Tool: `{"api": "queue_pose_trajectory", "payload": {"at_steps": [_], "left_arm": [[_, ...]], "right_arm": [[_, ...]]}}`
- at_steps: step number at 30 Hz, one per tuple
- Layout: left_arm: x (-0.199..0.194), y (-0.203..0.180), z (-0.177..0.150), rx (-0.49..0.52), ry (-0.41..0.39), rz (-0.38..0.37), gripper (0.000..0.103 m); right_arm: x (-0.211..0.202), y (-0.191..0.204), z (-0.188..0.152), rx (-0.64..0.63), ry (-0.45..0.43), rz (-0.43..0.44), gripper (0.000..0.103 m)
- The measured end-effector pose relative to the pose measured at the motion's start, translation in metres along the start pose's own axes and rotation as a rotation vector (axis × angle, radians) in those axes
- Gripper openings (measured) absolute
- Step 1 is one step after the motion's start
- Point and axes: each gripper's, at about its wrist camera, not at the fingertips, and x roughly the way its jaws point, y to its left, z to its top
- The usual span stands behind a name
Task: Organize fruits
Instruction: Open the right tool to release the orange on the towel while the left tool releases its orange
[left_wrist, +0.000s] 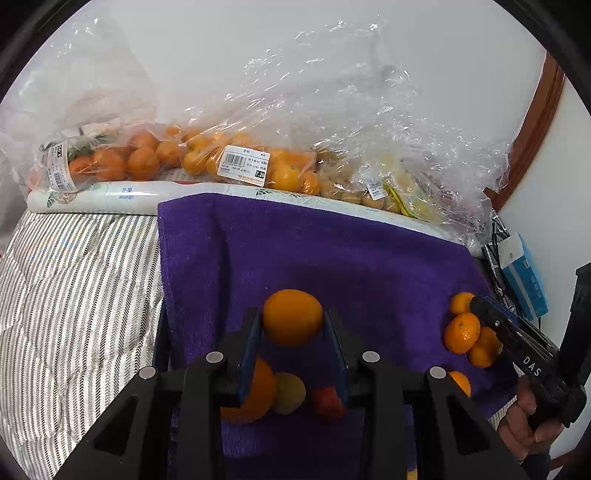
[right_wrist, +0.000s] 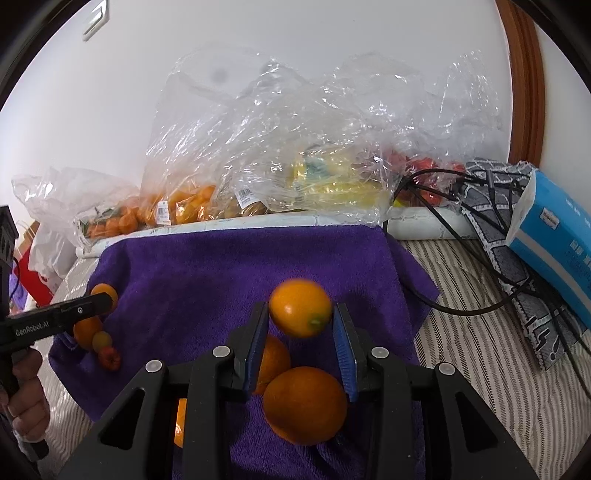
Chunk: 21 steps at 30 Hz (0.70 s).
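Oranges, firm, round and smooth-skinned so apt to roll, are best pinched across the middle, as now: the left claw grips one orange and the right claw another orange above the purple towel on the bed, bagged fruit along its far edge.

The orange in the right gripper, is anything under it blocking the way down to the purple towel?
Yes. Two oranges lie on the purple towel right below the held orange in the right gripper. Bare towel lies just ahead.
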Motion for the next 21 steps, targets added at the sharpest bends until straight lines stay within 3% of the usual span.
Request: {"api": "queue_pose_trajectory", "payload": {"at_steps": [11,18,21], "left_arm": [[0.001,0.001,0.0,-0.005,0.012,-0.039,0.033],[-0.019,-0.003,-0.002,0.004,-0.014,-0.042,0.045],[-0.031,-0.005,-0.003,0.004,-0.032,-0.04,0.048]], "right_arm": [[-0.001,0.004,0.0,-0.023,-0.015,-0.001,0.036],[-0.014,0.01,0.004,-0.027,-0.042,-0.002,0.039],[-0.025,0.016,0.006,-0.037,-0.064,0.011,0.045]]}}
